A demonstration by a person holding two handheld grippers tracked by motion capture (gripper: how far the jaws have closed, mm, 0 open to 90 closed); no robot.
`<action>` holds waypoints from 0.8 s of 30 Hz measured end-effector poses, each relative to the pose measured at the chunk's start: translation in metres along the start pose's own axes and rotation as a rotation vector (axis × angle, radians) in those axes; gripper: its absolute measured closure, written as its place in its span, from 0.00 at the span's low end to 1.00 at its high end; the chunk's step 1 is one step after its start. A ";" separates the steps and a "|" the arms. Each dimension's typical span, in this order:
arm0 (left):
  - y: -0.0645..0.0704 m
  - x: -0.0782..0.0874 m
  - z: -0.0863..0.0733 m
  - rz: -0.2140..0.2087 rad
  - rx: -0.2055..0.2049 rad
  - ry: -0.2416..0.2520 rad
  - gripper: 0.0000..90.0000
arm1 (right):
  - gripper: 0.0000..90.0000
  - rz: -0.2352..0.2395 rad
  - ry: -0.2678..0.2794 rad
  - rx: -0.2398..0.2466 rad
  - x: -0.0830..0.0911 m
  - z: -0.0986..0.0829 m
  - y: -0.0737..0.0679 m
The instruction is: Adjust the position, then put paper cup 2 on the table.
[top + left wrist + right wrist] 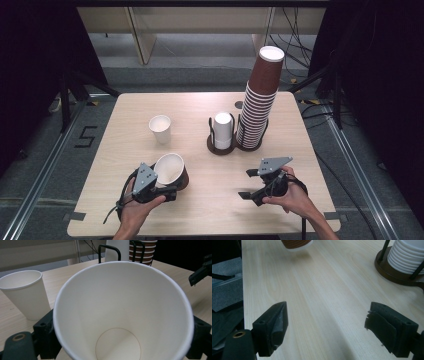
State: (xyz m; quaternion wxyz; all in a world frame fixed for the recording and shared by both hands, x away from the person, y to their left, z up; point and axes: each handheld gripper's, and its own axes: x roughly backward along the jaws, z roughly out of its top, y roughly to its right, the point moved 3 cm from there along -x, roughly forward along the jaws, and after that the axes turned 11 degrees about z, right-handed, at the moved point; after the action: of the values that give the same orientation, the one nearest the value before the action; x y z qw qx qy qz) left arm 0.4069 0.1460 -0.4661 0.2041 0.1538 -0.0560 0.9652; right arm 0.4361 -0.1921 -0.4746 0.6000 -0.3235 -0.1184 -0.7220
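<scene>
Basically, the left gripper (167, 190) pinched a brown paper cup (171, 171) near the near-left edge of the table (210, 210), the cup tipped so its white inside faced up and toward the camera; in the left gripper view the jaws sat pressed on either side of the cup (123, 312) wall. The right gripper (248, 184) hovered low over bare wood at the near right, jaws spread wide, nothing between them. A white cup (160, 128) stood upright farther back on the left, well apart from the held one. A holder with a short white stack (223, 131) and a tall brown stack (259, 102) stood just beside each other at the far centre-right. Risks, as a judgement: thin paper wall could buckle or slip if the squeeze got too hard or too loose; the tilted cup might drop and roll off the near edge; a wide swing toward the back could knock the standing white cup or the leaning tall stack.
</scene>
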 end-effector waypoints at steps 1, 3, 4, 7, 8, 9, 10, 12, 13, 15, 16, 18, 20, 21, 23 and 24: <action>-0.001 -0.001 0.000 -0.001 -0.001 0.008 0.13 | 0.20 0.008 -0.003 0.001 0.000 -0.001 0.000; -0.001 -0.002 0.000 0.003 0.008 0.008 0.14 | 0.20 0.005 -0.006 -0.002 0.000 -0.002 0.000; -0.001 -0.001 0.000 0.006 0.005 0.006 0.14 | 0.20 0.003 -0.006 -0.004 0.001 -0.003 0.000; -0.002 -0.001 0.000 0.011 0.003 0.002 0.14 | 0.20 0.004 0.000 -0.007 0.001 -0.004 0.000; -0.003 -0.001 0.000 0.012 0.004 0.001 0.14 | 0.20 0.000 0.002 -0.004 0.002 -0.004 0.001; -0.003 0.000 0.000 0.016 0.004 -0.005 0.14 | 0.20 -0.002 -0.002 -0.018 0.002 -0.005 0.000; -0.004 0.000 0.000 0.021 0.001 -0.006 0.14 | 0.20 0.000 -0.005 -0.017 0.003 -0.005 0.000; -0.005 -0.001 -0.001 0.022 0.005 -0.002 0.14 | 0.20 -0.011 -0.001 -0.007 0.004 -0.006 0.001; -0.005 -0.001 -0.002 0.021 0.006 -0.002 0.14 | 0.20 -0.005 -0.002 -0.015 0.003 -0.006 0.000; -0.006 0.000 -0.002 0.028 0.002 -0.015 0.14 | 0.20 -0.008 0.000 -0.015 0.004 -0.006 0.000; -0.006 -0.001 -0.002 0.030 0.001 -0.017 0.14 | 0.20 -0.013 0.001 -0.028 0.005 -0.007 -0.001; -0.006 -0.001 -0.002 0.031 0.000 -0.019 0.14 | 0.20 -0.009 0.004 -0.016 0.006 -0.007 0.000; -0.006 -0.001 -0.002 0.034 0.003 -0.017 0.13 | 0.19 -0.013 0.003 -0.014 0.006 -0.008 0.001; -0.007 -0.001 -0.002 0.035 0.004 -0.017 0.13 | 0.19 -0.012 0.002 -0.023 0.007 -0.009 0.001; -0.008 -0.001 -0.002 0.039 0.006 -0.014 0.13 | 0.19 -0.014 0.001 -0.034 0.007 -0.010 0.001; -0.008 -0.001 -0.002 0.042 0.004 -0.013 0.14 | 0.19 -0.019 0.006 -0.032 0.007 -0.010 0.001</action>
State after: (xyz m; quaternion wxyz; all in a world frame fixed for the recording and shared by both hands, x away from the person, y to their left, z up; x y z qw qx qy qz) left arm 0.4104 0.1534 -0.4679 0.1834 0.1593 -0.0588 0.9683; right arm 0.4329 -0.2034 -0.4782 0.5881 -0.3297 -0.1084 -0.7305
